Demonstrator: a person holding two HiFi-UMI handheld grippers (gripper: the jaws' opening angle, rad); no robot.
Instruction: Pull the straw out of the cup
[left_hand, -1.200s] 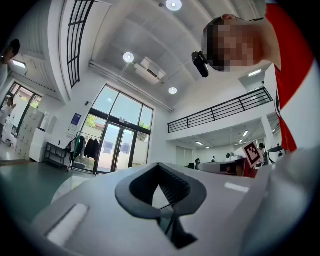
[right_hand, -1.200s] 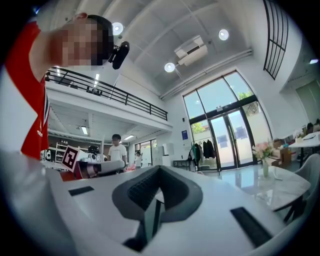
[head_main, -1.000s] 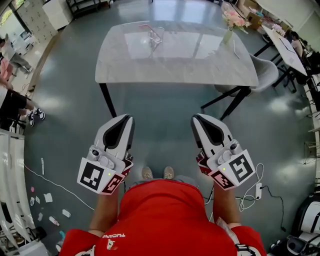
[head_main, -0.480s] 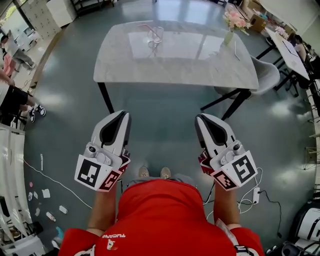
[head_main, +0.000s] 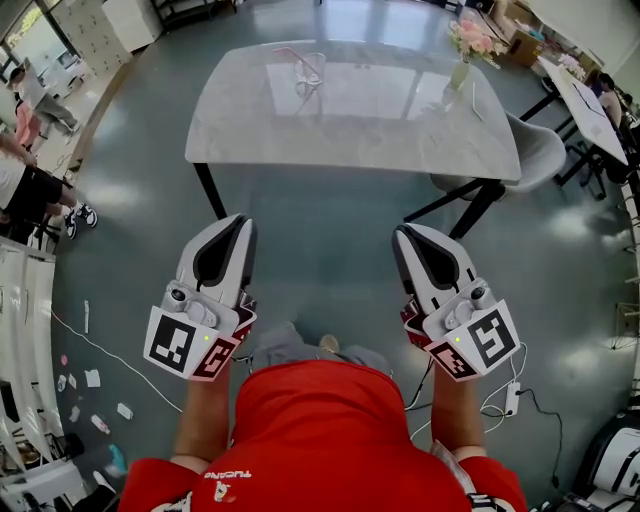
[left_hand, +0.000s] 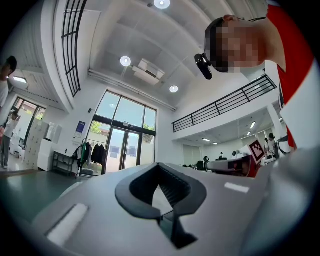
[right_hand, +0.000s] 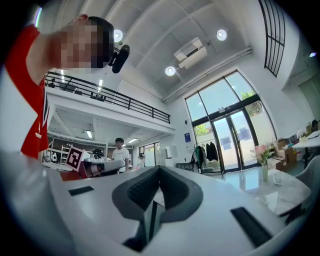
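A clear glass cup (head_main: 310, 72) with a pink straw (head_main: 290, 52) in it stands near the far edge of the grey marble table (head_main: 350, 150), well ahead of both grippers. In the head view my left gripper (head_main: 236, 224) and right gripper (head_main: 409, 236) hang side by side over the floor, short of the table's near edge. Both point roughly level toward the table. The jaws of the left gripper (left_hand: 159, 166) are closed together with nothing between them. Those of the right gripper (right_hand: 159, 169) are closed and empty too. Neither gripper view shows the cup.
A vase of pink flowers (head_main: 462, 50) stands at the table's far right, also seen as a vase (right_hand: 264, 161) in the right gripper view. A grey chair (head_main: 532, 148) sits at the table's right end. People (head_main: 25, 190) stand at the left. A white cable (head_main: 100, 355) lies on the floor.
The table has come slightly nearer in the head view. Both grippers have edged forward and a little further apart, still closed and empty.
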